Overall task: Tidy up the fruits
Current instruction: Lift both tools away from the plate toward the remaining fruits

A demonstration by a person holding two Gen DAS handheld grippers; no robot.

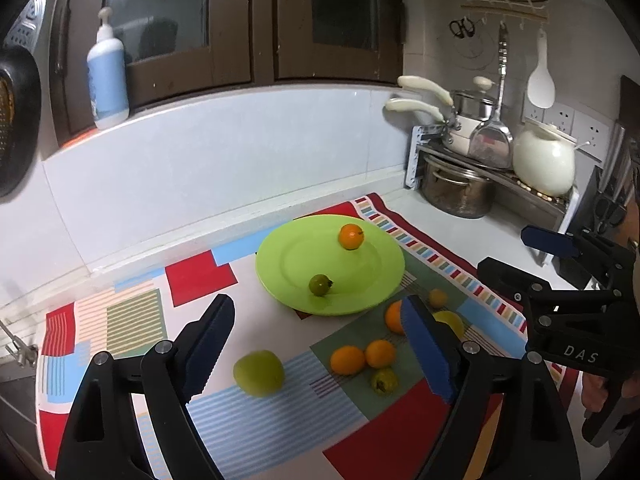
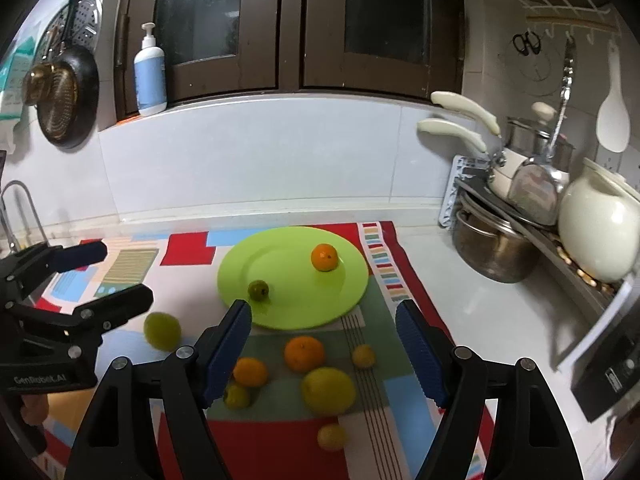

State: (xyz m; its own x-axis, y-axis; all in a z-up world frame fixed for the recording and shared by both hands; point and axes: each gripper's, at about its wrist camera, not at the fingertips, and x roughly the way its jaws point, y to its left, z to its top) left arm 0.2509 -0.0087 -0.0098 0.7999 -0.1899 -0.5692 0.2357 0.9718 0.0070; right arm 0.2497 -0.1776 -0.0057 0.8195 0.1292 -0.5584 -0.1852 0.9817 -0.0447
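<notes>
A lime-green plate (image 1: 360,276) (image 2: 280,312) lies on a patterned cloth (image 1: 208,276). It holds an orange (image 1: 351,236) (image 2: 324,257) and a small green fruit (image 1: 319,284) (image 2: 258,290). Loose on the cloth in front are several oranges (image 1: 347,359) (image 2: 304,353), a big green apple (image 1: 259,373) (image 2: 162,330), a yellow-green apple (image 2: 328,390) and small yellow fruits (image 2: 363,356). My left gripper (image 1: 320,344) (image 2: 94,272) is open and empty above the loose fruits. My right gripper (image 2: 324,352) (image 1: 516,256) is open and empty too.
A rack with pots (image 1: 460,188) (image 2: 492,248), pans and a white jug (image 1: 544,160) (image 2: 596,232) stands at the right on the white counter. A soap bottle (image 1: 107,76) (image 2: 150,72) sits on the window ledge. A faucet (image 2: 20,208) is at the left.
</notes>
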